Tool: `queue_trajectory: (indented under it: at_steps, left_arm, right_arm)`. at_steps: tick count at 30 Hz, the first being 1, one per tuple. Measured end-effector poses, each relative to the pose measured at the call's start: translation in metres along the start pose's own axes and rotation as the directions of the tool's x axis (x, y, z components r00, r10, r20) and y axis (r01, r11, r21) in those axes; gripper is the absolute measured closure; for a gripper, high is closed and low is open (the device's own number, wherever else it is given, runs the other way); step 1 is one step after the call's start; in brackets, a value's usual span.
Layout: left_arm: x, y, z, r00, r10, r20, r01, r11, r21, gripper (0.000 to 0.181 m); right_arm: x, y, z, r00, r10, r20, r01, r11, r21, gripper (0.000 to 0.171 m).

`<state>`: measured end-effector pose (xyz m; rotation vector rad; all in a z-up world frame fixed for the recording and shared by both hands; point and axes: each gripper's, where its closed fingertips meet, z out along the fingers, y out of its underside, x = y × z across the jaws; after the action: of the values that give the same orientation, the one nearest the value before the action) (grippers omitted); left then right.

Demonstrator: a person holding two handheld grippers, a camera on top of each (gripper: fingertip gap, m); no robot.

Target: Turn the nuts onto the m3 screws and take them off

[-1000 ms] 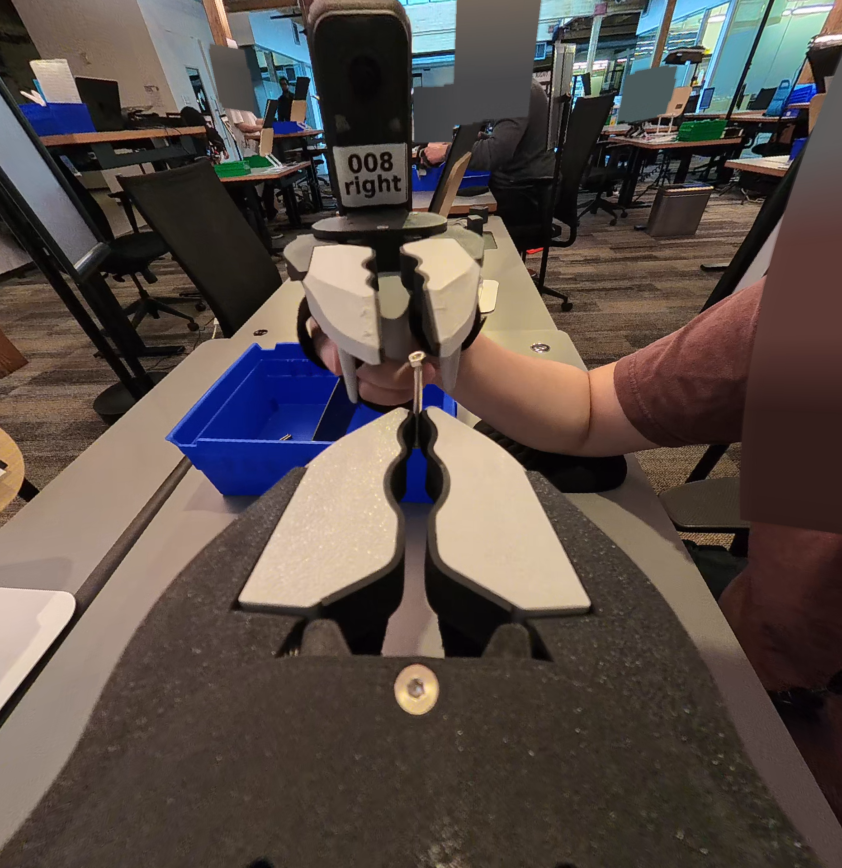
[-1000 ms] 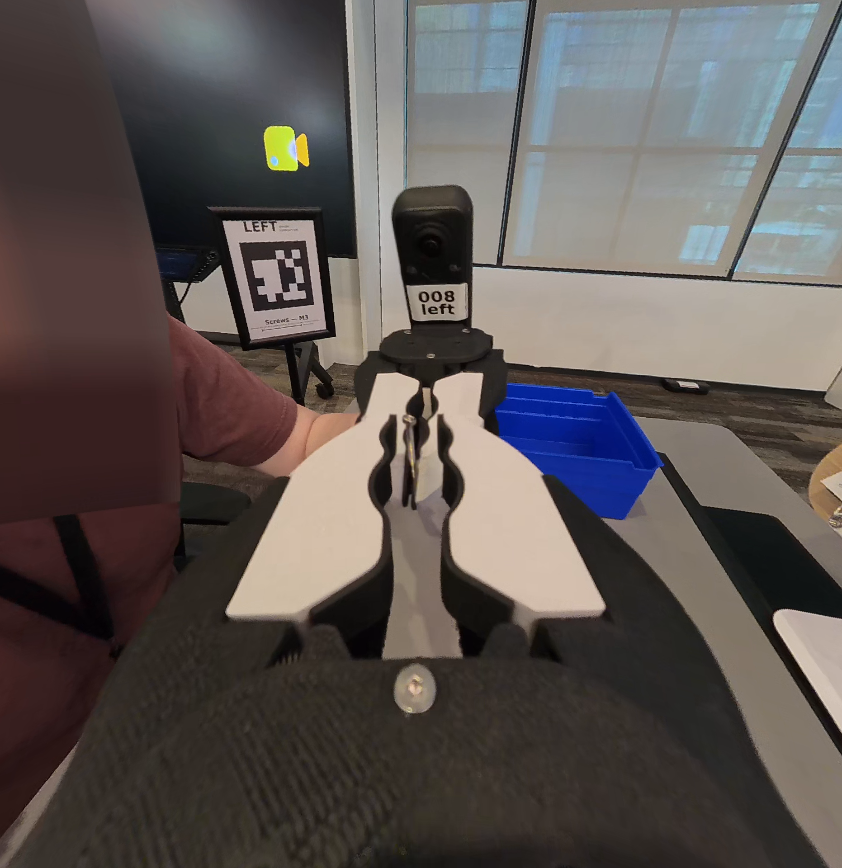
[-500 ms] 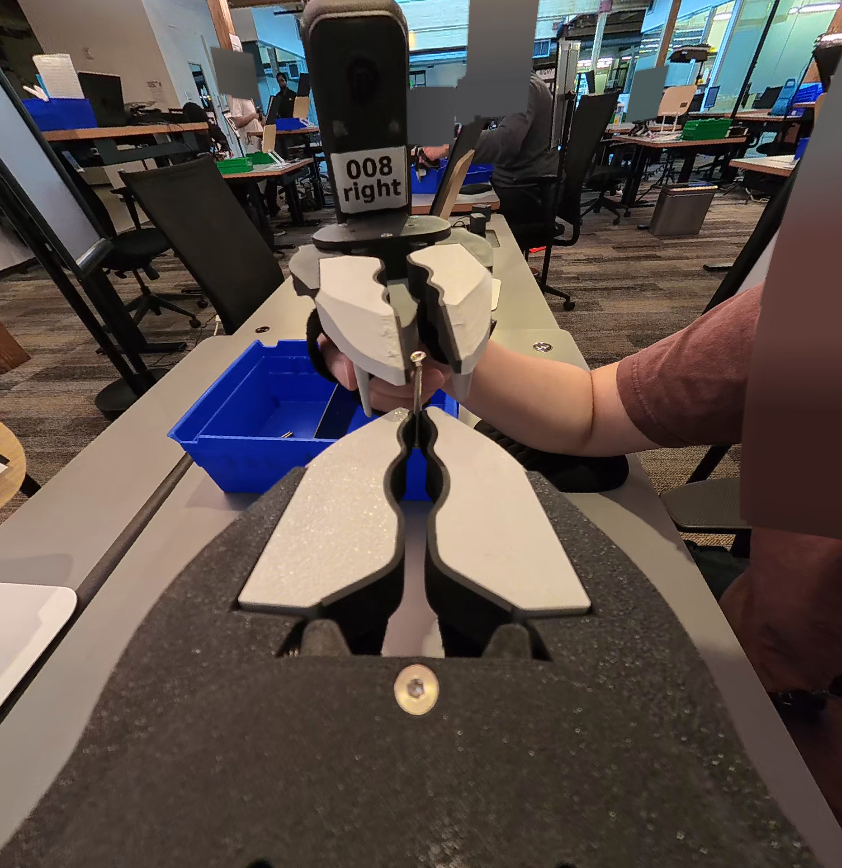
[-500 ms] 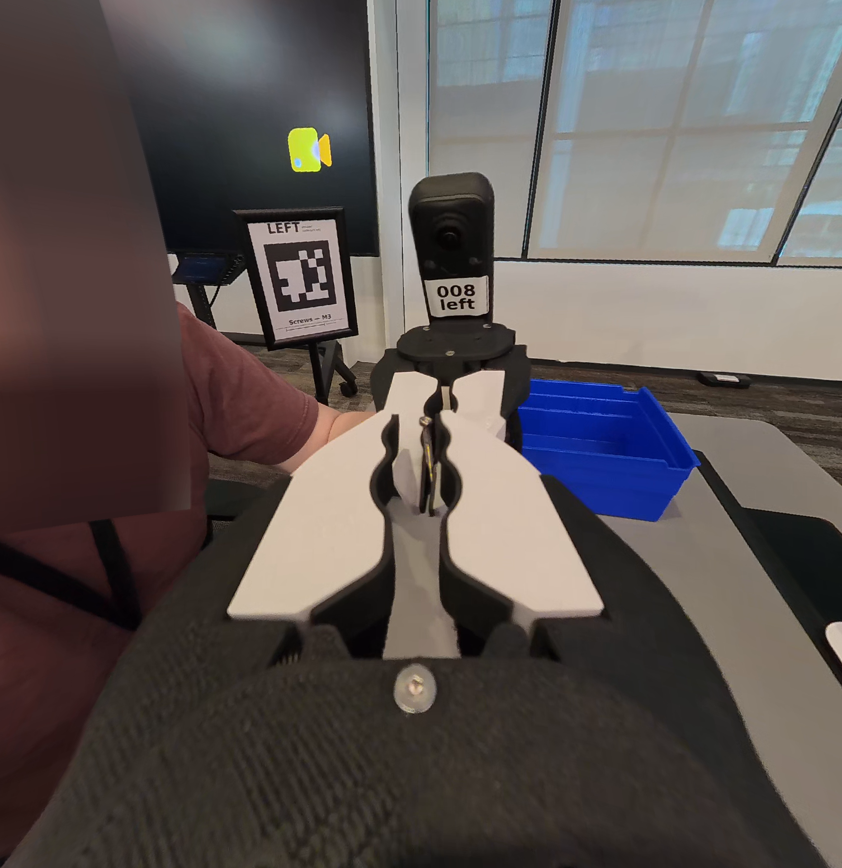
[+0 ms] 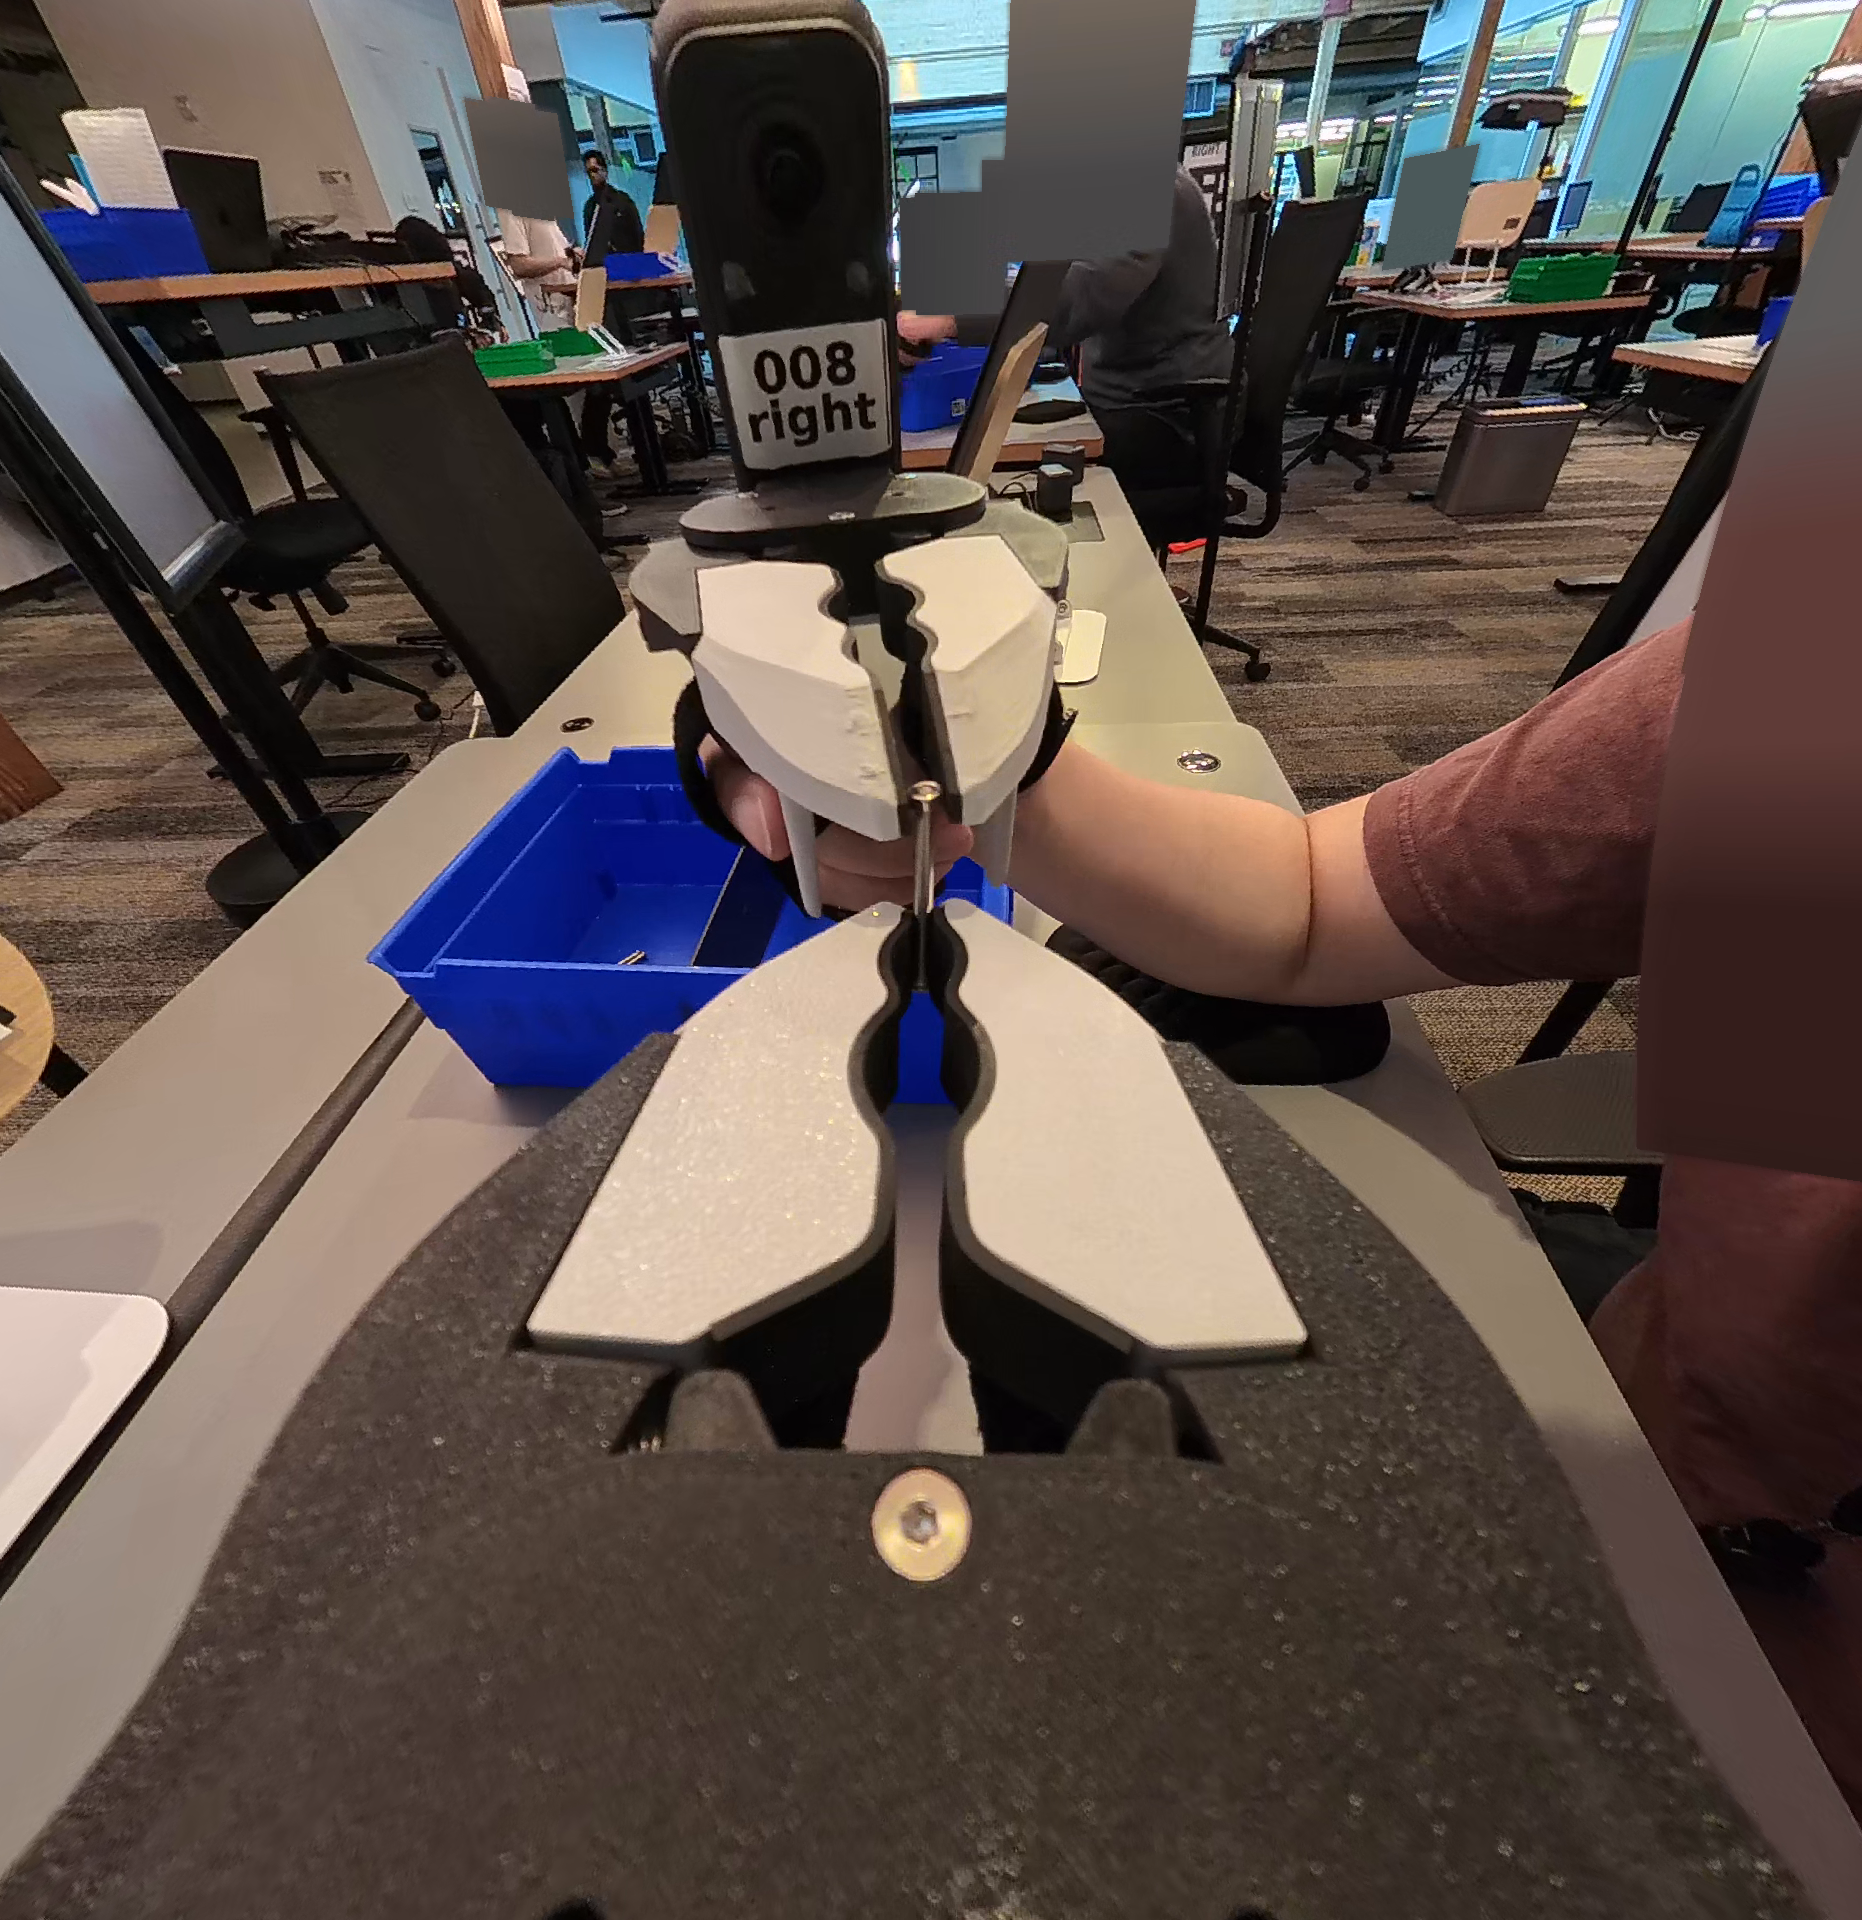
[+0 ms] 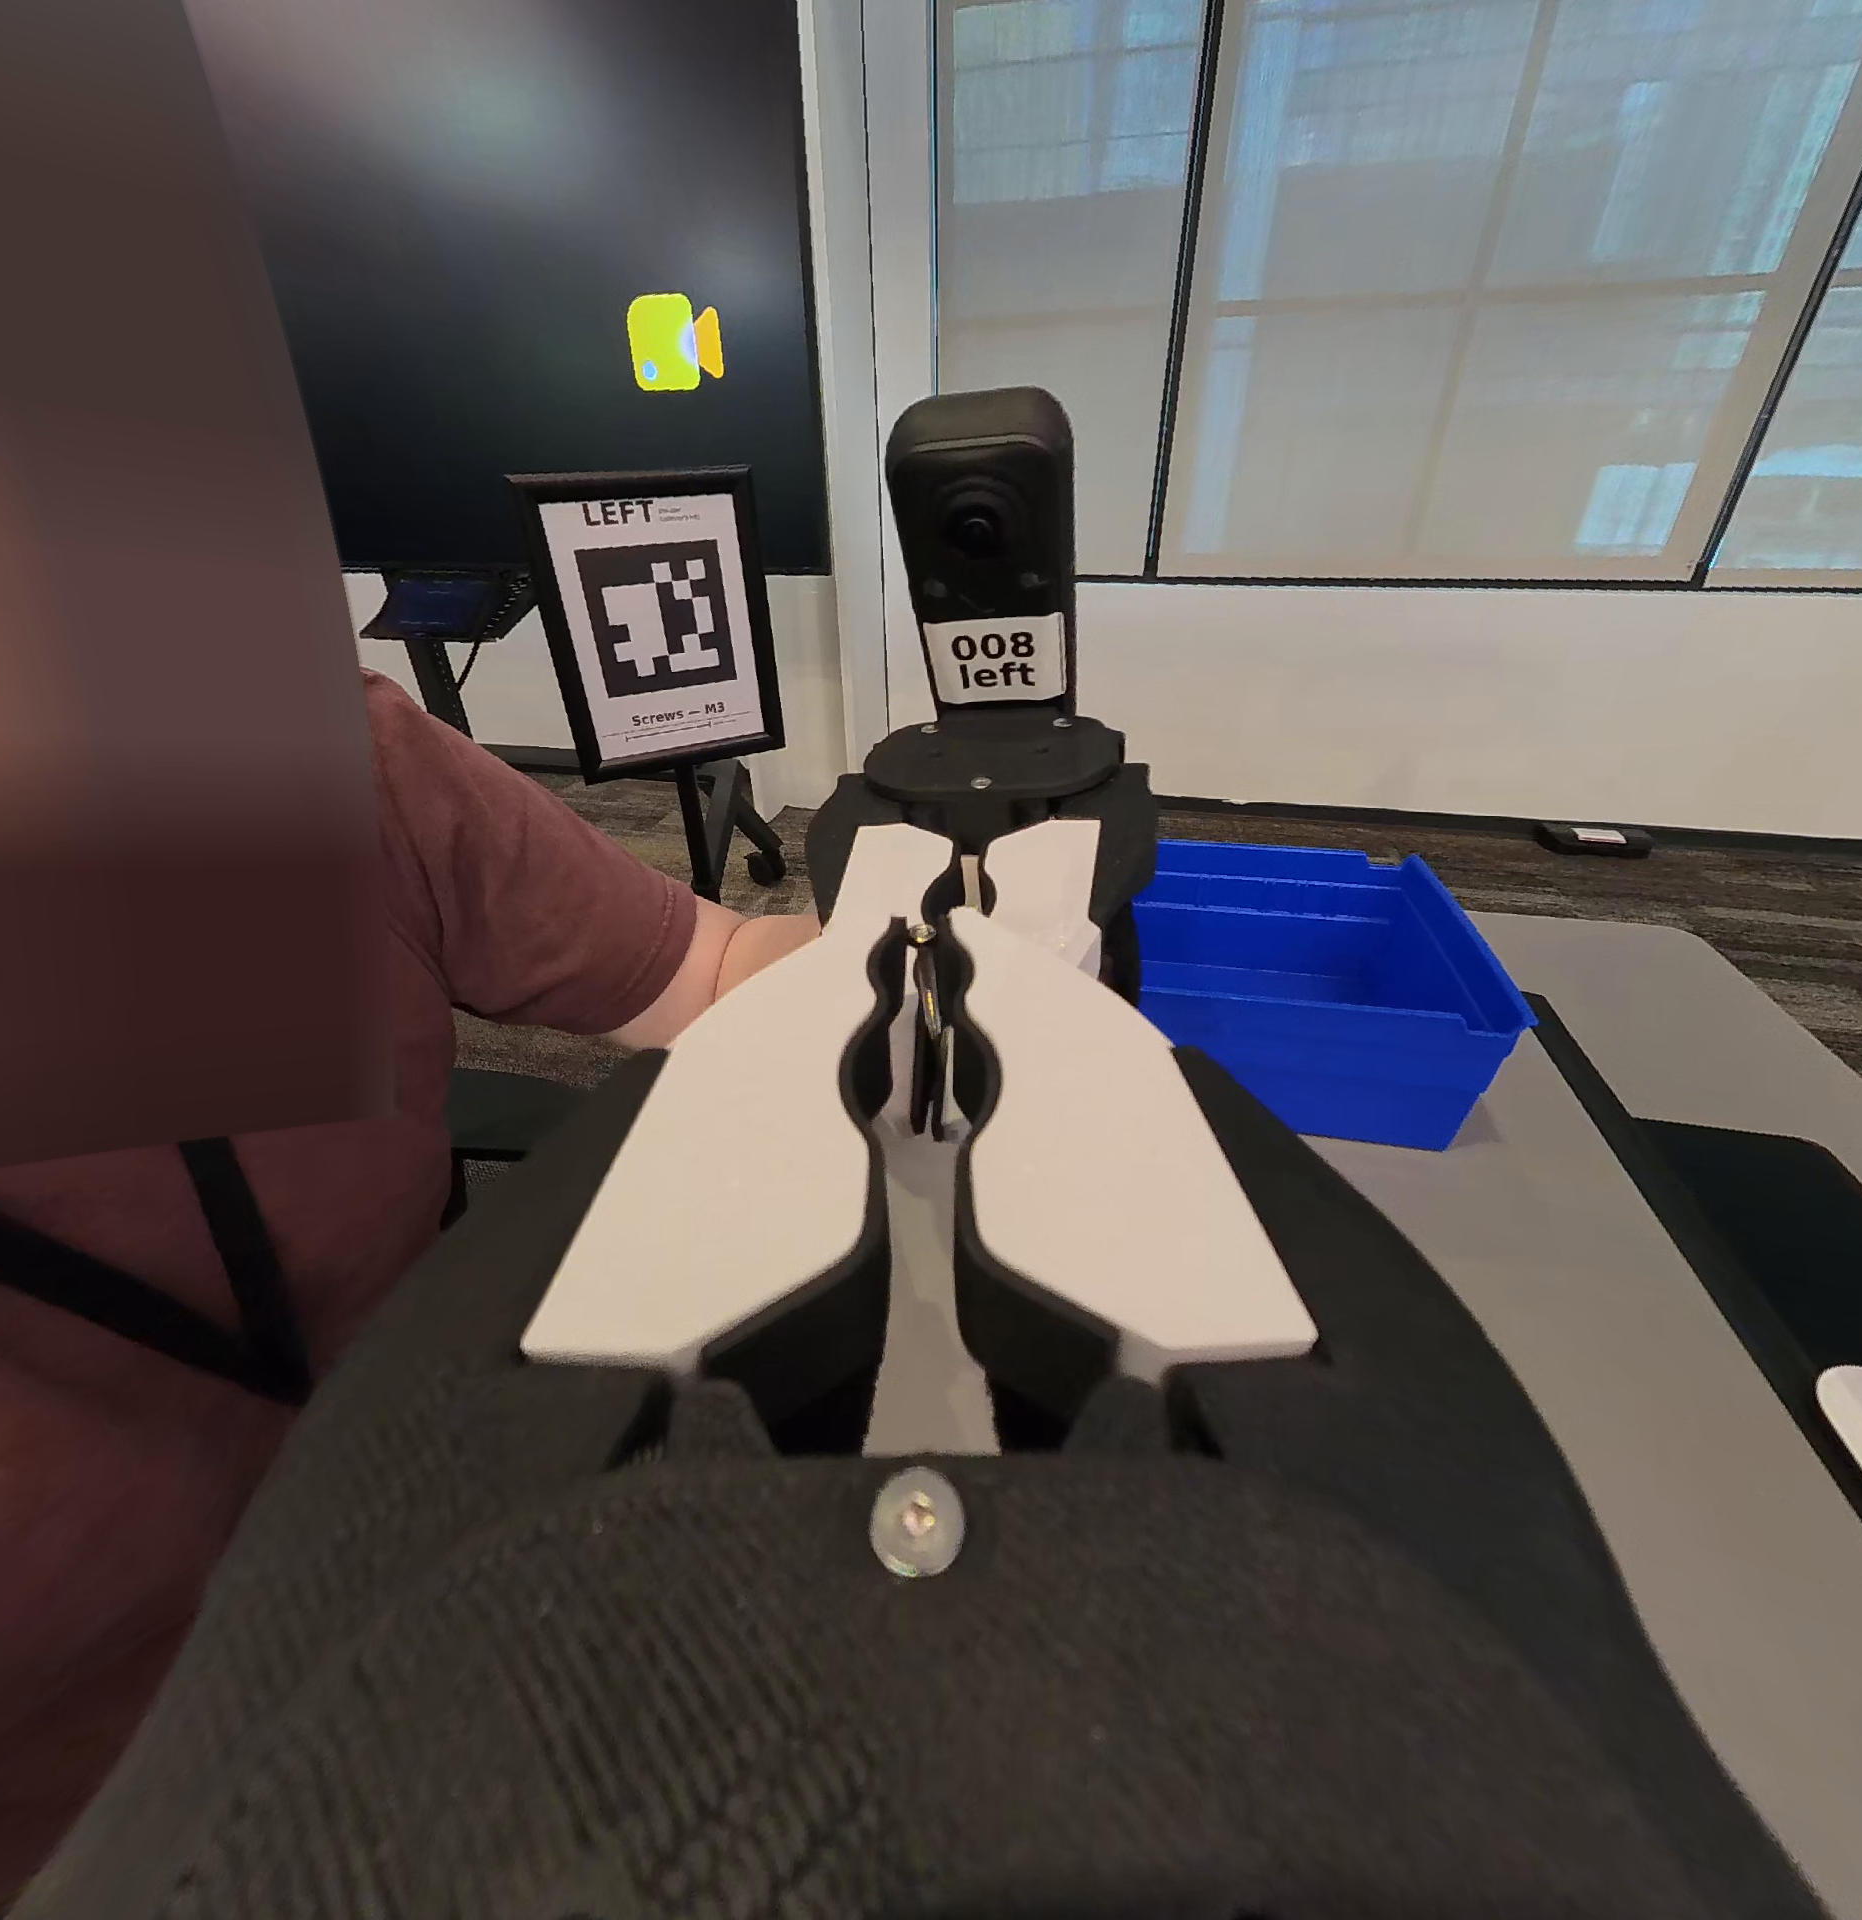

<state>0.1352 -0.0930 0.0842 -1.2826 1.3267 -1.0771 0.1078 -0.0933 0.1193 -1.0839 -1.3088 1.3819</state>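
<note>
We note grey table [image 5: 283,997]; white pad [image 5: 44,1392] at its left edge. Black office chair [image 5: 439,499] behind table. Framed marker sign [image 6: 652,613] on wheeled stand before dark screen [image 6: 553,260]. We log windows [image 6: 1426,281] beyond, carpet floor [image 5: 1426,603].

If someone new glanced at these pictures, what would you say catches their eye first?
Probably the two grey tongs meeting tip to tip over the table: the left tongs pinch a thin upright screw whose head sits at the right tongs. Next, the bright blue bin just behind them, with a loose screw inside.
</note>
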Motion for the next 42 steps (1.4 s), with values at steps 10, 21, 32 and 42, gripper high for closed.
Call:
queue_trajectory:
  at_steps: [10,21,32,42]
  left_arm:
    - [0.000,0.005,0.000,1.000,-0.013,-0.014,0.013,1.000,-0.024,0.180]
    - [0.000,0.001,-0.005,0.999,-0.034,-0.023,0.033,0.999,-0.017,0.180]
    - [-0.001,0.010,0.002,0.998,-0.052,-0.035,0.050,0.998,-0.040,0.180]
    - [-0.011,-0.001,-0.007,0.997,-0.078,0.009,0.078,0.997,0.022,0.180]
  right_arm:
    - [0.013,-0.007,-0.053,0.971,-0.104,-0.214,0.064,0.980,-0.186,0.165]
    - [-0.002,0.196,-0.242,0.875,0.106,-0.472,-0.468,0.433,-0.770,0.164]
    - [0.011,0.234,-0.261,0.764,0.245,-0.597,-0.645,0.302,-0.702,0.156]
    - [0.029,0.091,-0.201,0.863,-0.166,-0.478,-0.184,0.778,-0.601,0.129]
